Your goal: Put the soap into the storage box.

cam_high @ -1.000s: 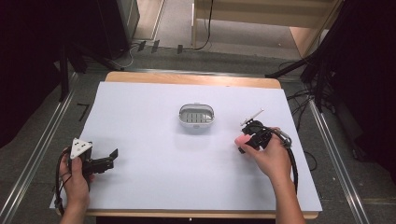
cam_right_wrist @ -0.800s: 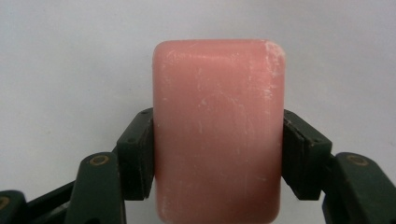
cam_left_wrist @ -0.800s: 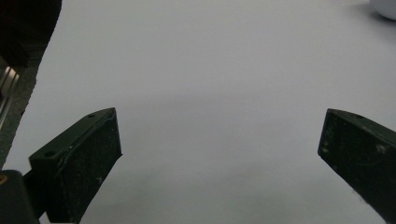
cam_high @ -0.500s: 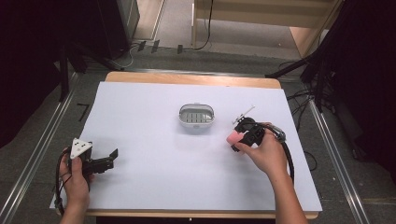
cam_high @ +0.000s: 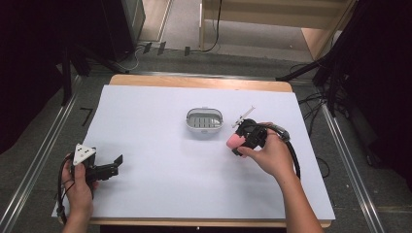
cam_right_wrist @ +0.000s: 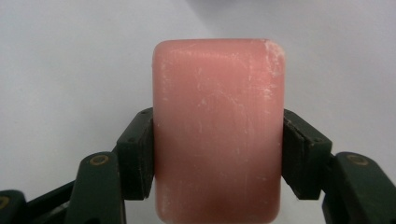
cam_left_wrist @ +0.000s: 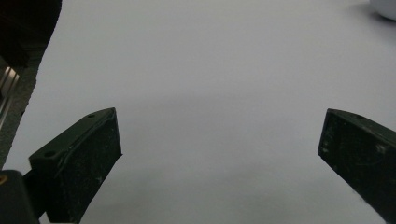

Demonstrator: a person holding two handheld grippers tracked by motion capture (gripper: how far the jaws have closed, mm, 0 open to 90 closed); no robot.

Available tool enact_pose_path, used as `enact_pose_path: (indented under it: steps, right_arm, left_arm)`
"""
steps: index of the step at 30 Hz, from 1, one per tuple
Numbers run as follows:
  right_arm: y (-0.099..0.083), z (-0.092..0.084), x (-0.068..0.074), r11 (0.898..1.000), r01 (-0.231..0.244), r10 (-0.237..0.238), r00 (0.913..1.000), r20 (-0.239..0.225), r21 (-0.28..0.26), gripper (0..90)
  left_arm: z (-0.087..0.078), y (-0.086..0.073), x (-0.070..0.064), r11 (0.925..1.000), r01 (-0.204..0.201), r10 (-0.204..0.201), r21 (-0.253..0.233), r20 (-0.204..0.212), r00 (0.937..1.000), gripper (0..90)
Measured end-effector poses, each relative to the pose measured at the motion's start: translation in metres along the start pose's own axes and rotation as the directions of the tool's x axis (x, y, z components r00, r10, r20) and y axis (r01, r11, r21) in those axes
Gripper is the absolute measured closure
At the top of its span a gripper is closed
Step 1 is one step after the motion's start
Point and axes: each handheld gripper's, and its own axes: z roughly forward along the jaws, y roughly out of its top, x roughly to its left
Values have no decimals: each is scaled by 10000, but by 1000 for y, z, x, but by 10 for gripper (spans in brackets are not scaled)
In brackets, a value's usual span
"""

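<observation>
Now the right gripper's [cam_right_wrist: 218, 154] jaws clamp a pink soap bar [cam_right_wrist: 218, 126]; left gripper's [cam_left_wrist: 219, 158] gape.

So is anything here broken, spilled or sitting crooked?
Nothing spilled or crooked. The pink soap bar clamped in the right hand-held gripper has pale scuffs, whitest at one top corner. The white soap dish sits level on the table.

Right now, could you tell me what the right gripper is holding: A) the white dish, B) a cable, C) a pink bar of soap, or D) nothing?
C: in the right gripper view, the right gripper has both jaws pressed against the sides of the pink bar of soap.
</observation>
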Motion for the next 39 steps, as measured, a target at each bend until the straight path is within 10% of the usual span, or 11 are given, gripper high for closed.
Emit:
enact_pose_path:
  steps: [22,39]
  right_arm:
    - [42,9,23,9715,2365,-2370,9701,-530,-163,385]
    - [70,11,27,9499,3097,-3121,9473,-725,-428,385]
  left_arm:
    - [0,0,0,10000,5,-5,27,10,10000,0]
    - [0,0,0,10000,36,-36,41,-4,10000,0]
